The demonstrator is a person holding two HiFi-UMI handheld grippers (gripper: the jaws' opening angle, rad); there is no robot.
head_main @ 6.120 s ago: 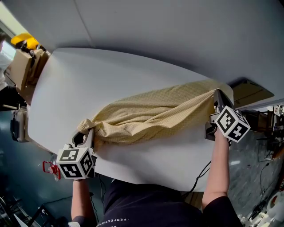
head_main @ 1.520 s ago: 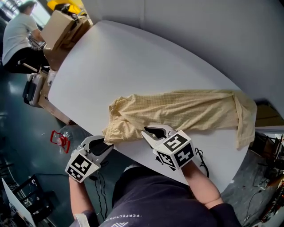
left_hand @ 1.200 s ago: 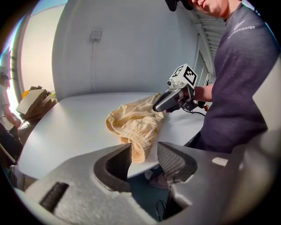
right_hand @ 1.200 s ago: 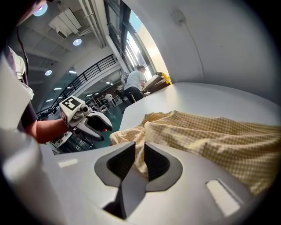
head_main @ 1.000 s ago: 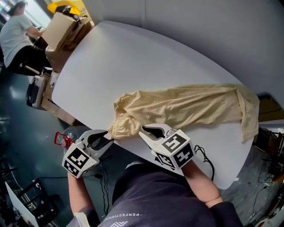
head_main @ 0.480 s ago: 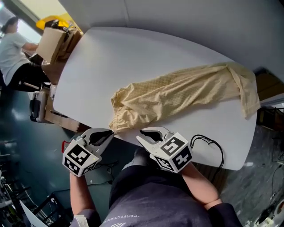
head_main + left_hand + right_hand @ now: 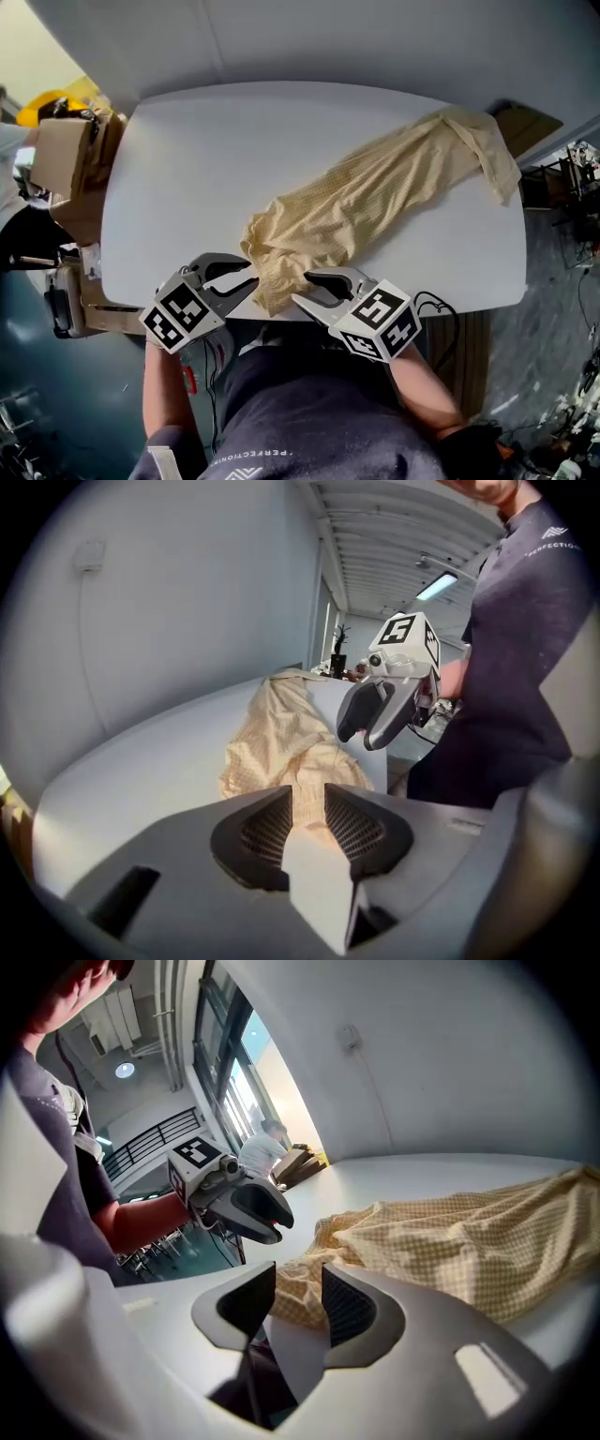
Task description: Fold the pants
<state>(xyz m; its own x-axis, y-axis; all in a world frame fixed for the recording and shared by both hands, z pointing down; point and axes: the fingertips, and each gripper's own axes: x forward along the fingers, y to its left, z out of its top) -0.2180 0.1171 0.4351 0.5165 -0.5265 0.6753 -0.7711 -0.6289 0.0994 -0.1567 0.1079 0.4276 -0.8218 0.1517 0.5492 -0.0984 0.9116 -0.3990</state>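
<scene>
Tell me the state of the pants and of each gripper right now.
pants: laid out long across the table, rumpled, near end bunched over the near edge.
left gripper: open, jaws have just been opening, pants' bunched end at the gap, not clamped.
right gripper: open, jaws have just been opening, pants' edge at the gap, not clamped.

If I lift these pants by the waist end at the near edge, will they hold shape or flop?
Likely floppy: the pants lie creased and bunched at the waist end by the table edge. Probably light, since the thin checked cloth lies flat along the leg. It may slide easily on the smooth white top.
</scene>
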